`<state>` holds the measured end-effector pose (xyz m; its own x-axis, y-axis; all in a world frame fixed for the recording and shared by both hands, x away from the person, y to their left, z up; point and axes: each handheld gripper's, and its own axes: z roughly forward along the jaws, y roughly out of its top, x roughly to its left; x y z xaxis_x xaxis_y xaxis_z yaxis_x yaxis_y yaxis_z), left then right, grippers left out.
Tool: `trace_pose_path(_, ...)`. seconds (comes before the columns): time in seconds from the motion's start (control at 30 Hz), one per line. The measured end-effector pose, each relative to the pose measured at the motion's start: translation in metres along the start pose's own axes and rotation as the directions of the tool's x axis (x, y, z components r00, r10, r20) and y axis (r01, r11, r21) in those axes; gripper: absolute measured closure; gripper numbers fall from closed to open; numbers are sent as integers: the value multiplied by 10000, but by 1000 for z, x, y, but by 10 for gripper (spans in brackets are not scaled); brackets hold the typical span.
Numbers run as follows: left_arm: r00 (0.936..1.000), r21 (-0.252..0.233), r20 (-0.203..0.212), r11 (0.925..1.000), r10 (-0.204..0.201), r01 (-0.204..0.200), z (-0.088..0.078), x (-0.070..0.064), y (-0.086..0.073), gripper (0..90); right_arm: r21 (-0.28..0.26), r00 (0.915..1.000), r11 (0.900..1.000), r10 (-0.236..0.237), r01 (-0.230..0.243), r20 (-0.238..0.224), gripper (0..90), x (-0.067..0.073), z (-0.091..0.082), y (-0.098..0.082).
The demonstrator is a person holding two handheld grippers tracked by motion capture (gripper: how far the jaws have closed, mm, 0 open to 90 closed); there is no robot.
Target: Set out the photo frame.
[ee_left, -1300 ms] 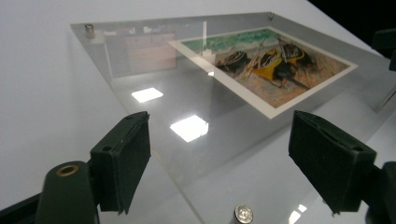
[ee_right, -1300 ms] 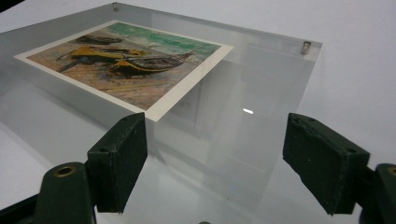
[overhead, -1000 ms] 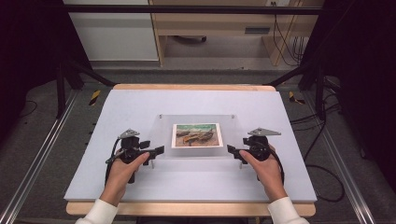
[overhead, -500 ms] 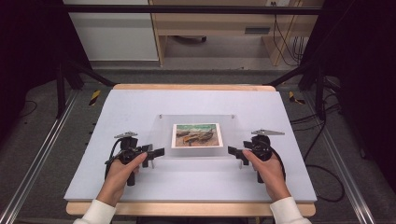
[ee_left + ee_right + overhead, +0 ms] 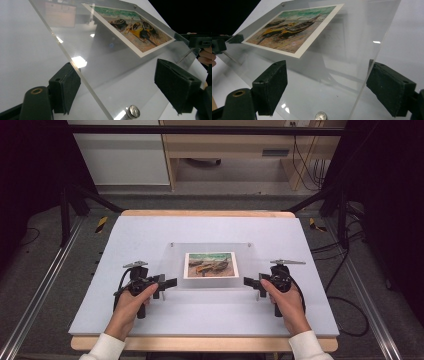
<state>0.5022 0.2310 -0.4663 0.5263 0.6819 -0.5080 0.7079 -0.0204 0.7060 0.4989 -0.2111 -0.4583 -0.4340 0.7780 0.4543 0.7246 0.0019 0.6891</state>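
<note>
A clear acrylic picture frame (image 5: 211, 265) is seen lying flat at the middle of the desk (image 5: 150, 232), with a printed picture of boats (image 5: 210, 264) sandwiched in it. Bare white desk surface is left open on every side of the frame, broadest toward the far edge and the left and right margins; the near strip is taken up by the person's two hands.

The left hand-held gripper (image 5: 169, 285) is set at the frame's near left corner, its jaws spread wide with the acrylic edge passing between them, the pads standing clear of it. The right hand-held gripper (image 5: 251, 283) is placed likewise at the near right corner, jaws wide apart astride the edge, nothing clamped.

The frame is a smooth, glossy, rectangular sheet with sharp straight edges, held by small round metal studs (image 5: 132, 111) at its corners. The jaw pads (image 5: 271, 85) are black, blocky and matt. Past the desk's far edge a wooden bench (image 5: 235, 150) and hanging cables (image 5: 305, 160) are seen.
</note>
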Motion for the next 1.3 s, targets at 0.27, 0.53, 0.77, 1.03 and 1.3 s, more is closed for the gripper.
trace_pose_path(0.27, 9997, 111, -203, 9999, 96, -93, 1, -2, 4, 229, -9, 9999, 10000, -92, 92, 105, 188, 0, -1, 1)
trace_pose_path(0.53, 9936, -309, -777, 9959, 820, -846, 3, -9, 9, 260, -472, 9944, 9951, -833, 864, 651, 214, 5, -2, 5)
trace_pose_path(0.77, 9905, -349, -884, 9934, 1056, -1090, -2, -12, 7, 290, -633, 9902, 9912, -1105, 1160, 852, 235, 10, -7, 1)
trace_pose_path(1.03, 9859, -461, -1100, 9902, 1258, -1315, -8, -19, 3, 333, -679, 9807, 9825, -1662, 1736, 1030, 281, 15, -17, -4)
trace_pose_path(1.3, 9801, -464, -1312, 9866, 1493, -1565, -15, -26, -2, 366, -606, 9674, 9720, -2178, 2269, 1290, 310, 22, -25, -11)
